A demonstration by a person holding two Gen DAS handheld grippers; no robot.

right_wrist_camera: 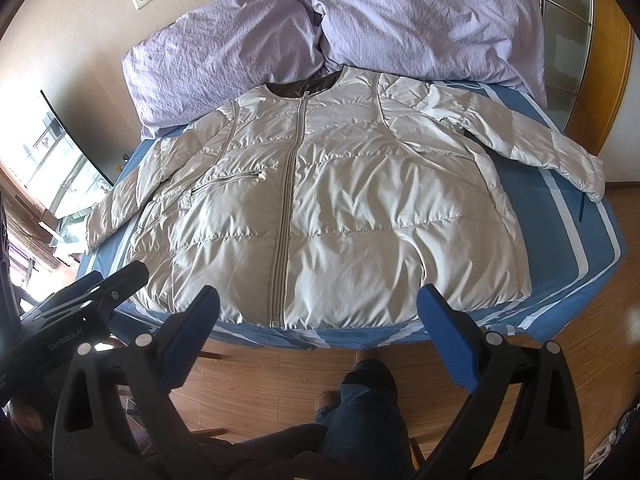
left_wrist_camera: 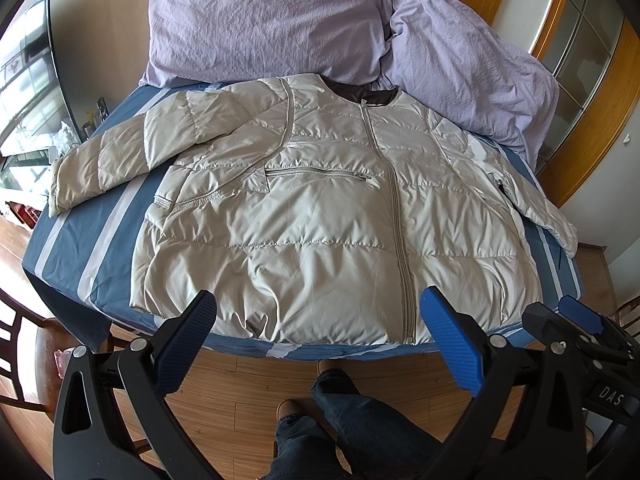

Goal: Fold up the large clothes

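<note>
A beige quilted puffer jacket lies flat and face up on the bed, zipped, collar toward the pillows, both sleeves spread out to the sides. It also shows in the right wrist view. My left gripper is open and empty, held above the floor just short of the jacket's hem. My right gripper is open and empty too, beside the left one at the hem. The right gripper's fingers show at the right edge of the left wrist view.
The bed has a blue sheet with white stripes. Two lilac pillows lie against the wall behind the jacket. Wooden floor and the person's legs are below. A window is on the left, a wooden door frame on the right.
</note>
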